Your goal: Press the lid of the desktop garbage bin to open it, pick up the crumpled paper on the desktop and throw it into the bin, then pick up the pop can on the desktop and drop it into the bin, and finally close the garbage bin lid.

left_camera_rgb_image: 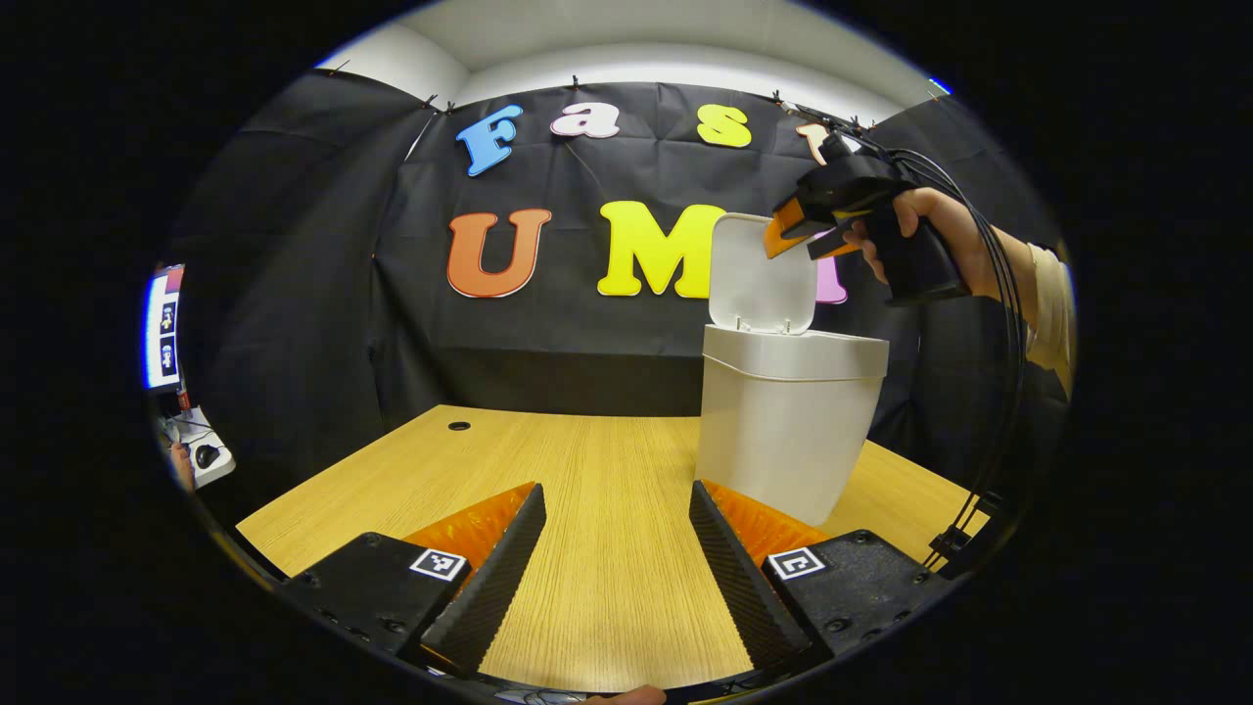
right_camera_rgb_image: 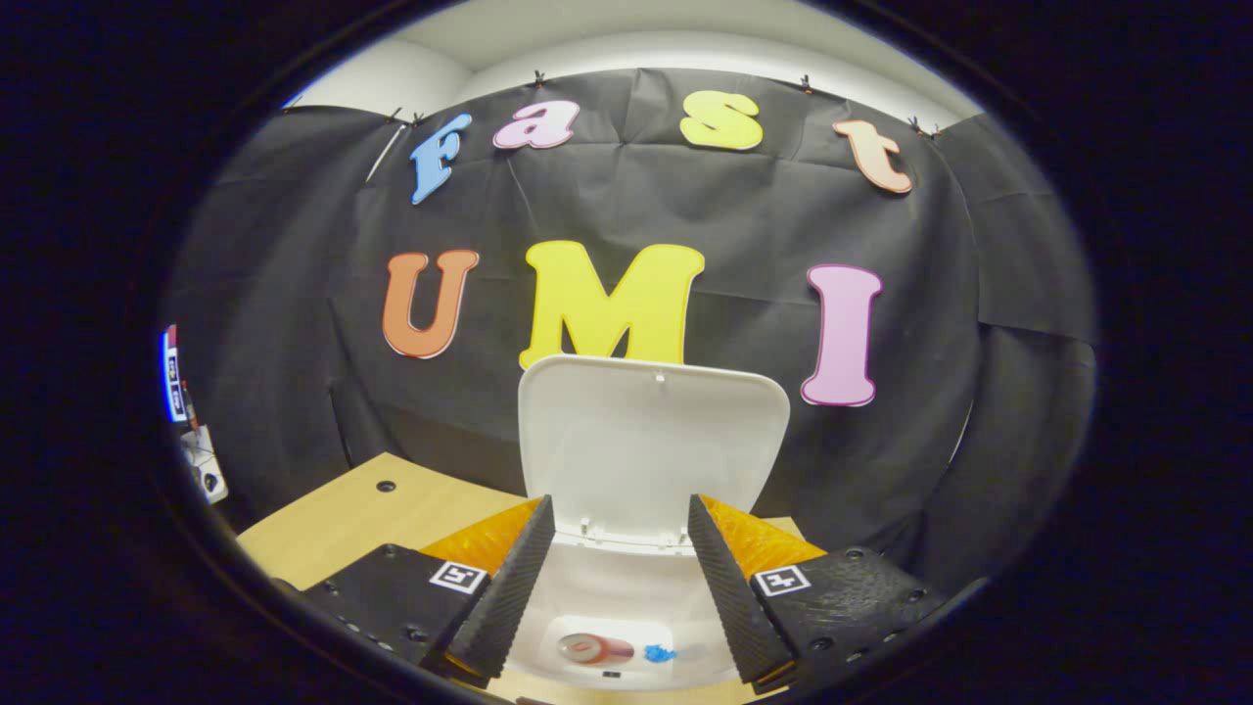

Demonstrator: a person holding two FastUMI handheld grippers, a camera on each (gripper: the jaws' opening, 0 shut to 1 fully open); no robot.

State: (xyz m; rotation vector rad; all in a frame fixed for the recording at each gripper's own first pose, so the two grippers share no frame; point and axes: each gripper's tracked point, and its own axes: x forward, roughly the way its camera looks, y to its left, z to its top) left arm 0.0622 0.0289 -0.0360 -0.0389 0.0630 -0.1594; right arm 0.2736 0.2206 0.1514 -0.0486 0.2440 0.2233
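white plastic bin (left_camera_rgb_image: 788,411), light, easily tipped; lid (right_camera_rgb_image: 651,436) upright, press its top edge. pop can (right_camera_rgb_image: 594,647) inside. right gripper (right_camera_rgb_image: 620,578) and left gripper (left_camera_rgb_image: 617,548): fingers apart, empty.

Left gripper (left_camera_rgb_image: 617,548) low and level, pointing forward; fingers (left_camera_rgb_image: 499,573) spread wide apart, nothing between them; right gripper (left_camera_rgb_image: 798,235) up high, far off in left gripper view, tilted down; hand (left_camera_rgb_image: 930,240) wrapped round its grip, sleeve (left_camera_rgb_image: 1052,294) at wrist; in right gripper view, right gripper (right_camera_rgb_image: 619,578) points down and forward, fingers (right_camera_rgb_image: 509,587) spread wide, gripping nothing.
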